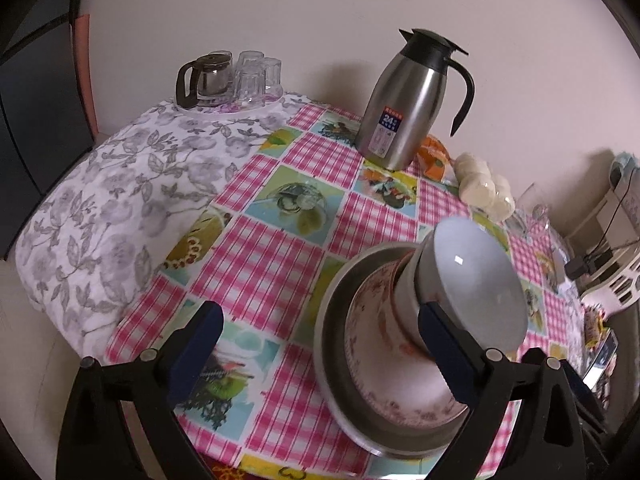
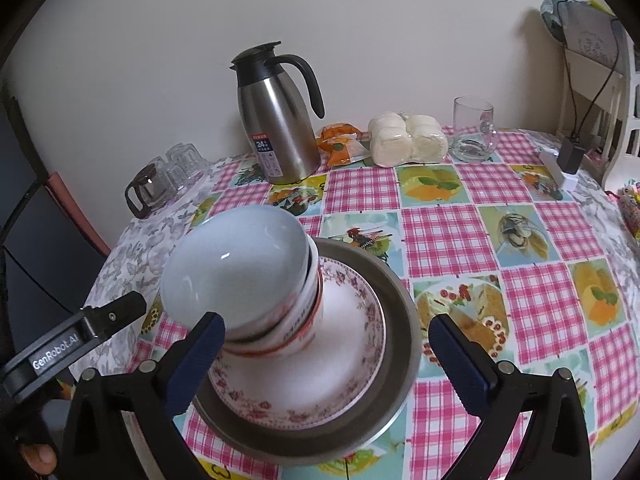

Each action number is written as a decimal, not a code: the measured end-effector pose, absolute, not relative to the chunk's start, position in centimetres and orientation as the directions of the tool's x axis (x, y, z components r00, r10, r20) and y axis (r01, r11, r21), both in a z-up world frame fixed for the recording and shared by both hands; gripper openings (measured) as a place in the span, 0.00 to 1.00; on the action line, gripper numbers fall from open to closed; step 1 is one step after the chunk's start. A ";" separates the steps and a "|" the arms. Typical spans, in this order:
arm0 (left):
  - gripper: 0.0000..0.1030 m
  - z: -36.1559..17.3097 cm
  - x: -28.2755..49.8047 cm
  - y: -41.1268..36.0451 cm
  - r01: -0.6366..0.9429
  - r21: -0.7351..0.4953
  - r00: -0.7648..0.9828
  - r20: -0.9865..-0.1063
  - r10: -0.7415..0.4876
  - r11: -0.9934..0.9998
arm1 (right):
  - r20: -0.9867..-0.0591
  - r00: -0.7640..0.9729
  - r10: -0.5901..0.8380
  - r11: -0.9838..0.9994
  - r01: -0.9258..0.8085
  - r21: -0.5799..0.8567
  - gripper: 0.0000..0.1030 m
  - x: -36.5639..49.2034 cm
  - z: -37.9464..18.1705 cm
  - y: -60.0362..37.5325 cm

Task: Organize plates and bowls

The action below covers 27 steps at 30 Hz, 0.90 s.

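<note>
One stack stands on the checked tablecloth (image 2: 448, 236). A metal plate (image 1: 340, 380) (image 2: 400, 308) is at the bottom, a floral-rimmed plate (image 1: 400, 400) (image 2: 348, 360) lies on it, and red-patterned bowls (image 1: 384, 312) (image 2: 296, 332) sit inside that. A pale bluish bowl (image 1: 472, 280) (image 2: 240, 264) tops them. My left gripper (image 1: 320, 312) is open, its right finger beside the bowls and nothing between the pads. My right gripper (image 2: 326, 322) is open with a finger on each side of the stack, not pressing on it. One left finger (image 2: 116, 312) shows at the stack's left.
A steel thermos jug (image 1: 404, 108) (image 2: 280, 128) stands at the back by the wall. A glass teapot and tumblers (image 1: 224, 76) sit far left on a grey floral cloth (image 1: 100, 220). A pack of buns (image 2: 408, 140), an orange packet (image 2: 340, 144) and a glass mug (image 2: 474, 128) line the back right.
</note>
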State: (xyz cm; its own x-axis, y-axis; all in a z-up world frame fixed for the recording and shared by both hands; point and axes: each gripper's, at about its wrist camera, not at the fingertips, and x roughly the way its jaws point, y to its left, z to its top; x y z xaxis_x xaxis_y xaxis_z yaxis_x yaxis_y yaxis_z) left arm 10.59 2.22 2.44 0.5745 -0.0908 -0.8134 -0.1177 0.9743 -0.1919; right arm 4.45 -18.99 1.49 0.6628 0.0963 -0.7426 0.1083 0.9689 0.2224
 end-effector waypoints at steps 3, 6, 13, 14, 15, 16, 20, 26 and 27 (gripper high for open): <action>0.95 2.3 9.3 1.9 -0.075 -0.198 0.578 -0.807 -0.119 0.977 | -0.738 0.669 0.091 0.969 0.112 0.221 1.00 2.8 1.2 -19.2; 0.95 2.1 8.2 1.6 -0.049 -0.214 0.582 -0.800 -0.146 0.976 | -0.749 0.658 0.081 0.968 0.126 0.216 1.00 1.3 0.4 -19.7; 0.95 1.5 6.3 1.2 -0.008 -0.289 0.559 -0.795 -0.235 0.957 | -0.766 0.640 0.061 0.968 0.149 0.202 1.00 -1.4 -0.9 -20.7; 0.95 1.4 6.1 1.1 -0.003 -0.293 0.554 -0.797 -0.242 0.956 | -0.768 0.638 0.060 0.968 0.152 0.201 1.00 -1.6 -1.1 -20.8; 0.95 1.3 5.8 1.0 0.000 -0.292 0.550 -0.799 -0.243 0.957 | -0.771 0.635 0.058 0.968 0.154 0.199 1.00 -1.9 -1.2 -20.9; 0.95 1.2 5.5 0.9 0.001 -0.285 0.544 -0.804 -0.239 0.959 | -0.773 0.632 0.055 0.968 0.157 0.197 1.00 -2.2 -1.4 -21.0; 0.95 1.1 4.6 0.4 -0.009 -0.240 0.543 -0.816 -0.197 0.971 | -0.782 0.621 0.050 0.970 0.156 0.186 1.00 -3.2 -1.8 -21.2; 0.95 1.0 3.7 -0.5 0.006 -0.160 0.536 -0.833 -0.139 0.987 | -0.786 0.617 0.038 0.971 0.161 0.174 1.00 -4.1 -2.0 -21.6; 0.95 0.9 3.6 -0.7 0.008 -0.140 0.533 -0.837 -0.123 0.990 | -0.787 0.616 0.036 0.972 0.163 0.172 1.00 -4.3 -2.0 -21.6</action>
